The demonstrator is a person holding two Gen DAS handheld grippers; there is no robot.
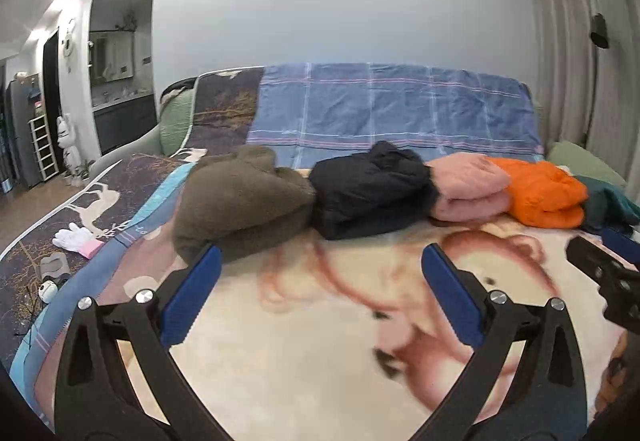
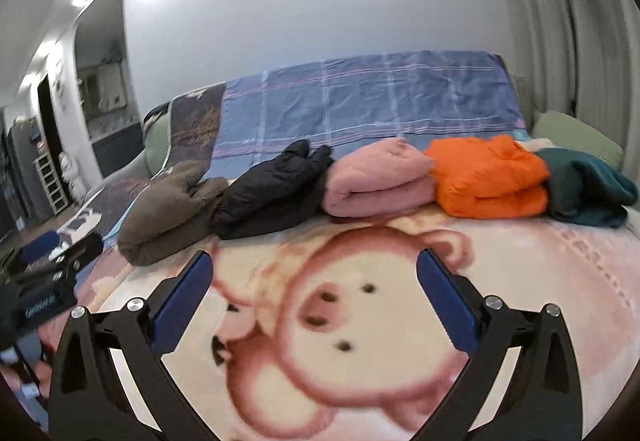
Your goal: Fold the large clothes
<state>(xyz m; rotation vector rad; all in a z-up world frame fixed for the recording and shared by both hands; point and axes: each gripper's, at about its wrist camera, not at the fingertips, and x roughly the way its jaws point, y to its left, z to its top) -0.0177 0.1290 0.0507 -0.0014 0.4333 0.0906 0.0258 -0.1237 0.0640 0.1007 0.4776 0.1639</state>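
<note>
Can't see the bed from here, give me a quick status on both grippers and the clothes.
Left gripper open, empty. Right gripper open, empty. Five folded garments in a row along the back of the blanket. Nothing between grippers and row.

text: none legible | left hand-held gripper (image 2: 40, 305): white label, blurred, unreadable

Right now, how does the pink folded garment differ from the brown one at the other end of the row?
The pink folded garment is a neat, smooth, rounded fold; the brown garment is fuzzy and lumpier, with loose parts sticking up. The pink one lies mid-row between black and orange bundles; the brown one ends the row on the left. Both rest folded on the bear-print blanket.
</note>
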